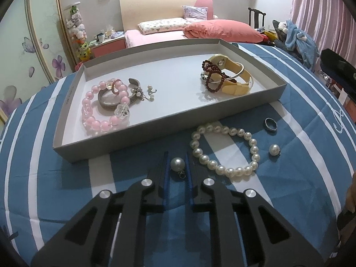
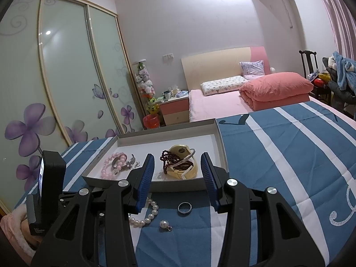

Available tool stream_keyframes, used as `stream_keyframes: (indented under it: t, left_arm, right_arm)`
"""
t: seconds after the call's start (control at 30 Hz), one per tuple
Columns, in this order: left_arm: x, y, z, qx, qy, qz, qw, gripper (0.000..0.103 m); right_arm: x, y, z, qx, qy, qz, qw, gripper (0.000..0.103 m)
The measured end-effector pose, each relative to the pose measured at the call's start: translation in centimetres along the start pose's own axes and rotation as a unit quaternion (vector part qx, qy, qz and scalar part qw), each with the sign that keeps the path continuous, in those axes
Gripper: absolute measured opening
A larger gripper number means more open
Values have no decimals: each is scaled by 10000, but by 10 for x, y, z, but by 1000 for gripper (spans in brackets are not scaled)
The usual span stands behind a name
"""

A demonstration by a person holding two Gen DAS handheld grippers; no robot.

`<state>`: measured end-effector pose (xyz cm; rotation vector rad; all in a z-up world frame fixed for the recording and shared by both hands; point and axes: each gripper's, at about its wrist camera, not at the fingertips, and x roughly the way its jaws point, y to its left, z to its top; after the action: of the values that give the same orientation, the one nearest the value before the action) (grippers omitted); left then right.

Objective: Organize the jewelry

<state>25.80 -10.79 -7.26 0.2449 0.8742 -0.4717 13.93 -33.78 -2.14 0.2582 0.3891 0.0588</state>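
Broadly, the blue-and-white striped cloth (image 1: 66,178) carried everything; on it lay the shallow grey tray (image 1: 155,125), long side across the left wrist view, already holding a pink bead bracelet (image 1: 98,111) with a few small pieces at its left end and a yellow watch (image 1: 235,82) tangled with dark red beads (image 1: 213,77) at its right end. Outside the tray, on the near side, lay a pearl bracelet (image 1: 224,149), a dark ring (image 1: 270,124), and two loose pearl pendants.

Of those two, the nearer pearl pendant (image 1: 177,164) sat directly between the fingers of the left gripper (image 1: 176,164); the jaws had drawn almost shut, their blue pads seemingly pressing the pearl from either side, its small metal loop pointing back toward the hand. The tray's near wall lay just beyond the fingertips, ahead and slightly left; so the coming move looked like a short lift forward over that wall, probably toward the small pieces at the left end.

The right gripper (image 2: 178,178) hung part-open with nothing between its pads; the ring (image 2: 184,208) and the other pendant (image 2: 165,224) lay below it, so the left hand was plainly the one placed for this pearl.
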Motion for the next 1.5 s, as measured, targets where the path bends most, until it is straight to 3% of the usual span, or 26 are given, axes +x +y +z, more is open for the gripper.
stream_keyframes:
  t: [0.27, 0.53, 0.87, 1.1, 1.27, 1.5]
  left_arm:
    - [-12, 30, -16, -276, 9, 320, 9991, 14]
    - [-24, 81, -29, -910, 19, 743, 9931, 14]
    - [-26, 81, -27, -915, 21, 739, 9931, 14]
    - [-26, 80, -27, -913, 22, 738, 9931, 14]
    - [-26, 80, -26, -912, 22, 738, 9931, 14]
    - [-26, 80, -26, -913, 22, 735, 9931, 14]
  right_arm:
    - [-4, 2, -3, -46, 91, 38, 9999, 45]
    - [2, 11, -14, -296, 614, 128, 9976, 45]
    - [8, 20, -27, -550, 1050, 111, 9929, 45]
    - [23, 27, -40, -922, 1672, 42, 9816, 45]
    - [39, 30, -52, -1023, 2157, 2, 9711, 39]
    - [55, 32, -54, -1035, 2425, -27, 9646, 30]
